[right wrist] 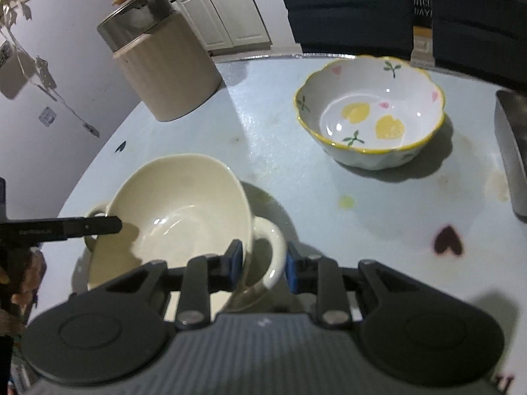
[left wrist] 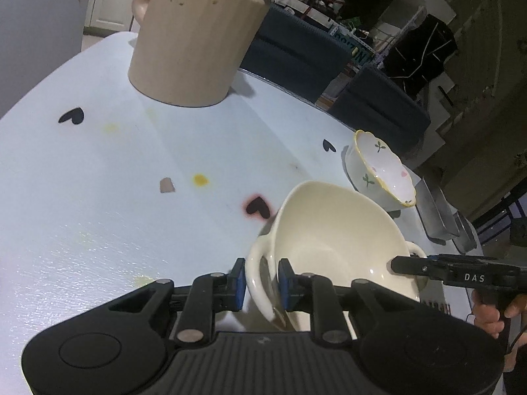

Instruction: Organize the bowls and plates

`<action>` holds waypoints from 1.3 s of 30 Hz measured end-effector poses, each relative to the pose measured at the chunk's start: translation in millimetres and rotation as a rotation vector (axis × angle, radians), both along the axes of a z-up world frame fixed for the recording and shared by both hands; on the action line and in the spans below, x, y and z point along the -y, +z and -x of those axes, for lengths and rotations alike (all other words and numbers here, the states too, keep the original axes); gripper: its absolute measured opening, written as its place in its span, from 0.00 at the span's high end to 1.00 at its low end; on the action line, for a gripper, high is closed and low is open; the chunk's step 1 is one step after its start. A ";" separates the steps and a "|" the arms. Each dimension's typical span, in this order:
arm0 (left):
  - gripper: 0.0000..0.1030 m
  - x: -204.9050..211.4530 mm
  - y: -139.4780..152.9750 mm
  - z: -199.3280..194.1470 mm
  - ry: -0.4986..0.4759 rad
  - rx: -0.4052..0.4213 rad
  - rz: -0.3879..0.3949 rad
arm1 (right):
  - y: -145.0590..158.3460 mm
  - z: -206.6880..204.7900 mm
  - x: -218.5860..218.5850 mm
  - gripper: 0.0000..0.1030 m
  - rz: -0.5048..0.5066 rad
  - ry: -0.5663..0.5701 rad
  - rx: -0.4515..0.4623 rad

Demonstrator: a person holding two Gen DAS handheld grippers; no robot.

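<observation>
A cream two-handled bowl (right wrist: 174,217) sits tilted on the table (left wrist: 98,197), left gripper (left wrist: 262,284) clamped on one handle, right gripper (right wrist: 263,266) loosely straddling the opposite one, flowered bowl (right wrist: 370,112) beyond.

Dim room; white cabinets (right wrist: 227,16), dark blue chairs (right wrist: 346,10) behind table (right wrist: 378,217).

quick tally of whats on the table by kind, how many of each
bowls: 2, the cream two-handled bowl and the floral bowl with a yellow rim
beige ribbed canisters: 1
grey metal trays: 1, at the table's edge, only partly in view
total: 4
</observation>
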State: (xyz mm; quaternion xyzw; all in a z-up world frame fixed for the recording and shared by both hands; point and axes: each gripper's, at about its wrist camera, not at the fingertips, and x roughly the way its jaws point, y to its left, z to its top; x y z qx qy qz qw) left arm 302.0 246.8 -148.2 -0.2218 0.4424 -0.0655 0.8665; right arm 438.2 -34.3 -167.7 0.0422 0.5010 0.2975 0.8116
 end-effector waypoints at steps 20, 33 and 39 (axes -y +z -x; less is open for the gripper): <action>0.79 12.1 4.3 2.4 0.014 -0.021 -0.063 | -0.7 0.2 -8.6 0.70 0.037 -0.004 0.001; 0.80 40.2 36.6 24.7 0.011 0.016 -0.053 | 28.4 25.6 16.2 0.71 0.036 -0.098 -0.014; 0.80 68.7 71.4 43.1 -0.015 0.049 -0.067 | 60.4 55.2 46.0 0.71 0.015 -0.149 0.012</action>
